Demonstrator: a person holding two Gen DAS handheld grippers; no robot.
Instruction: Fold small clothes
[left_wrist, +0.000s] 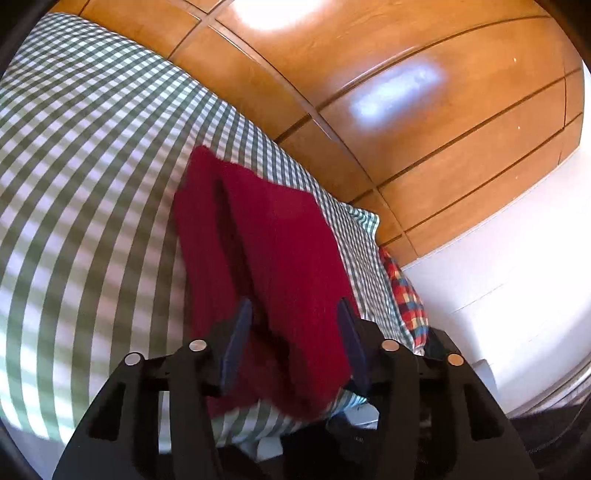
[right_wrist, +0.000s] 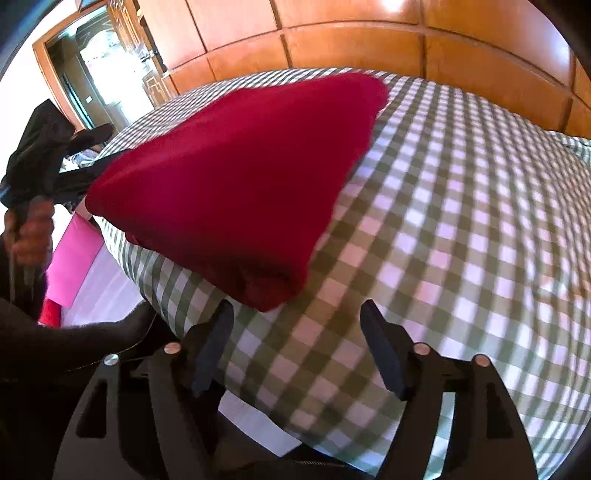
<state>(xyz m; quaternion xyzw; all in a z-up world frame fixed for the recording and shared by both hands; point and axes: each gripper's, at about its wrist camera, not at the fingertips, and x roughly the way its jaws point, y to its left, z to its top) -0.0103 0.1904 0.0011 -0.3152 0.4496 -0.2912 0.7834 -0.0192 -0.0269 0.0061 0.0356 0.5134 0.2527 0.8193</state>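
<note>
A red knitted garment (left_wrist: 266, 236) lies folded on a green-and-white checked bed (left_wrist: 74, 184). In the left wrist view my left gripper (left_wrist: 295, 314) is open, its two fingers wide apart on either side of the garment's near end. In the right wrist view the red garment (right_wrist: 236, 177) lies ahead and to the left on the checked bed (right_wrist: 461, 221). My right gripper (right_wrist: 295, 314) is open and empty, just short of the garment's near corner. The left gripper (right_wrist: 74, 147) shows at the garment's far left edge, held by a hand.
A wooden panelled headboard (left_wrist: 406, 92) runs behind the bed. A red, blue and yellow checked cloth (left_wrist: 406, 295) lies at the bed's right edge by a white wall. A pink object (right_wrist: 74, 254) and a doorway (right_wrist: 96, 62) sit left of the bed.
</note>
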